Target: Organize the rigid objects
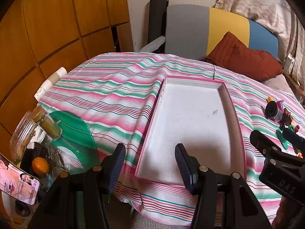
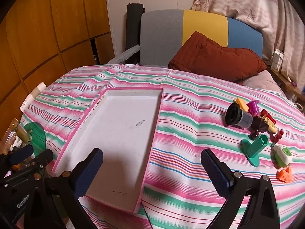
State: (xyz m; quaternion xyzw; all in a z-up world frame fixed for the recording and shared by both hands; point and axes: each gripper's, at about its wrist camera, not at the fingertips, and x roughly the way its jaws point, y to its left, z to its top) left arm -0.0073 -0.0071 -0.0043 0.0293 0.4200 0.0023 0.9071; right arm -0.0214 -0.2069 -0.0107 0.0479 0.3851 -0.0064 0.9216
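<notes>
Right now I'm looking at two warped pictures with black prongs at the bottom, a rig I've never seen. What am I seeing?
Each picture comes from a fisheye camera on a hand-held two-finger gripper. The left gripper and right gripper are both open and hold nothing. On the striped cloth lies an empty pink-rimmed tray. To its right sits a cluster of small toys, including a black cylinder and a green stand. In the left view, jars and a phone sit at the left edge.

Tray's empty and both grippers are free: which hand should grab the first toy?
Right, probably. The right gripper is open beside the toy pile, nearest the green stand. The left gripper hangs open over the pink tray's near-left corner, farther from the toys.
</notes>
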